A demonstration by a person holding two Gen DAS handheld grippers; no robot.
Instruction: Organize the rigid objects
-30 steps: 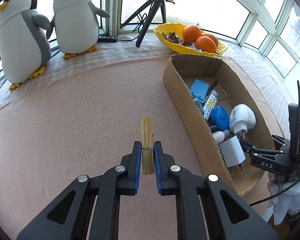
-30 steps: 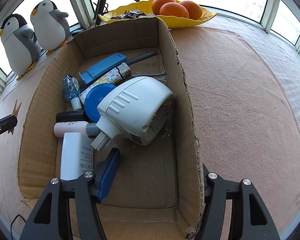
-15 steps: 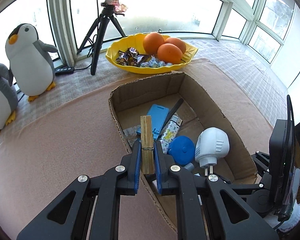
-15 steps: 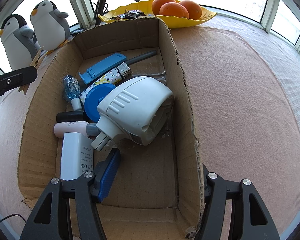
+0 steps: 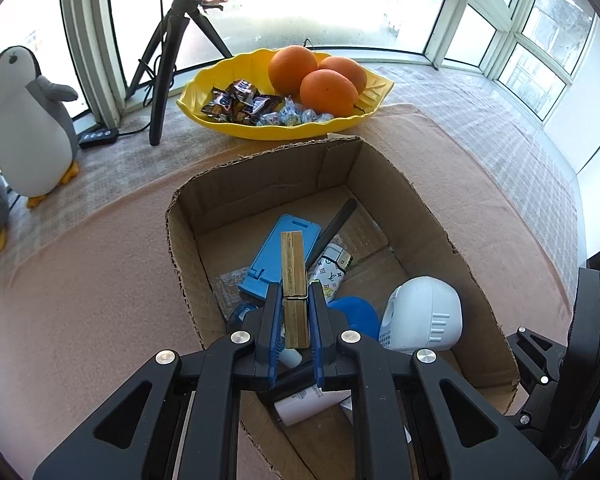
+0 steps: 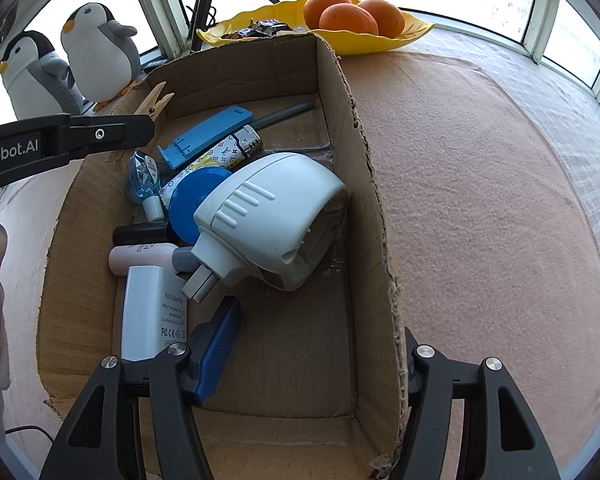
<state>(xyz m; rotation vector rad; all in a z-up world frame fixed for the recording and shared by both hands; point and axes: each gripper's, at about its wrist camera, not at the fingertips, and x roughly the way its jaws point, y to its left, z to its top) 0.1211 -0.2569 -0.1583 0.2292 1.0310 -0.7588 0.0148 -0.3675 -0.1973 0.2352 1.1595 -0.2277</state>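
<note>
A wooden clothespin [image 5: 293,264] is clamped upright in my left gripper [image 5: 294,292], which is shut on it and hangs over the open cardboard box [image 5: 184,248]. In the right wrist view the clothespin [image 6: 156,100] and left gripper [image 6: 140,130] reach in over the box's left wall. The box holds a white plug adapter [image 6: 272,216], a blue phone stand [image 6: 208,136], a blue round lid [image 6: 196,200], a white charger [image 6: 152,312] and small tubes. My right gripper [image 6: 317,324] stands open astride the box's right wall [image 6: 363,184], one finger inside and one outside.
A yellow dish [image 5: 228,120] with oranges [image 5: 327,88] and sweets sits behind the box. Two plush penguins [image 6: 100,52] stand at the left by the window, beside a black tripod [image 5: 168,52]. Pink cloth [image 6: 479,200] covers the table around the box.
My left gripper has carried the clothespin from above the pink cloth to above the box. The right gripper and the box's contents have stayed put.
</note>
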